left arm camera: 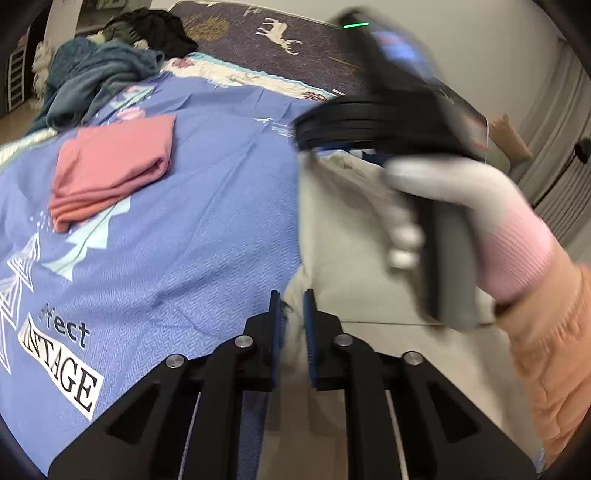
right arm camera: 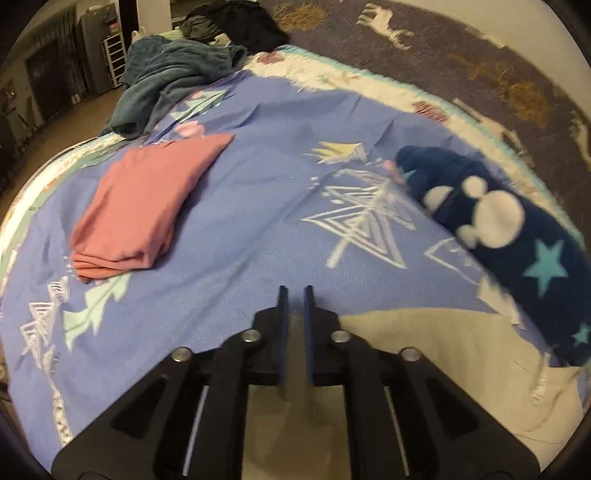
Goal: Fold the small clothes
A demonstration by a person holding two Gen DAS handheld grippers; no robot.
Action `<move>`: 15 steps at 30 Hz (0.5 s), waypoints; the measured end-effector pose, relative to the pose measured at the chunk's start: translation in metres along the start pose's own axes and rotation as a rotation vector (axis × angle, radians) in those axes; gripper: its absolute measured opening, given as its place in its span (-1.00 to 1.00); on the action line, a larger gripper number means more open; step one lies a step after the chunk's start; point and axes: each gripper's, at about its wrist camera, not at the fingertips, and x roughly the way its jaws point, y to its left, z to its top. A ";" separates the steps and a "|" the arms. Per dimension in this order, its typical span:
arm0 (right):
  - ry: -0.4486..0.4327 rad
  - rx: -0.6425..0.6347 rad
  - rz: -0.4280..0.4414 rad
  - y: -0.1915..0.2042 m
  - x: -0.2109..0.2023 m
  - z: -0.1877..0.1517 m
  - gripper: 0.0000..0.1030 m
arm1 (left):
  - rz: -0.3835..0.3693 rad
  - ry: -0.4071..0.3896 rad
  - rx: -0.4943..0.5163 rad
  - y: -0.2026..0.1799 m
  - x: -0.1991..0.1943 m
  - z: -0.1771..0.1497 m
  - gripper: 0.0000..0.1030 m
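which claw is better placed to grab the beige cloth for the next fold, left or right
Probably left. The left claw already has an edge of the beige cloth bunched between its fingers. The right claw sits over the cloth's edge, with nothing visibly between its narrow gap.

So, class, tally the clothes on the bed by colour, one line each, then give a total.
Pink, folded: 1
Cream, at the near edge: 1
Navy with stars: 1
Teal, crumpled: 1
Black, far end: 1
Total: 5
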 end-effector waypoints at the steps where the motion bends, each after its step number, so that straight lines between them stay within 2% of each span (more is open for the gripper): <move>1: -0.040 0.018 0.011 -0.007 -0.016 -0.004 -0.40 | -0.011 0.002 -0.017 0.004 -0.002 0.000 -0.67; 3: -0.103 0.071 0.056 -0.026 -0.059 -0.020 -0.40 | -0.022 -0.004 -0.044 0.011 -0.007 0.001 -0.64; 6: -0.122 0.107 0.111 -0.052 -0.110 -0.057 -0.40 | -0.051 -0.025 -0.067 0.012 -0.020 0.003 -0.66; 10: -0.079 0.164 0.099 -0.088 -0.153 -0.136 -0.40 | -0.203 -0.070 -0.016 -0.010 -0.039 0.016 -0.66; 11: -0.060 0.209 0.095 -0.101 -0.155 -0.154 -0.40 | -0.239 -0.057 0.020 -0.024 -0.040 0.017 -0.62; 12: -0.031 0.277 0.076 -0.119 -0.154 -0.175 -0.40 | -0.251 -0.039 0.048 -0.032 -0.035 0.019 -0.48; 14: 0.053 0.399 0.032 -0.148 -0.138 -0.208 -0.37 | -0.195 0.009 0.102 -0.052 -0.014 0.015 -0.22; 15: 0.059 0.450 0.055 -0.160 -0.130 -0.224 -0.52 | -0.122 0.056 0.134 -0.059 0.007 0.011 -0.21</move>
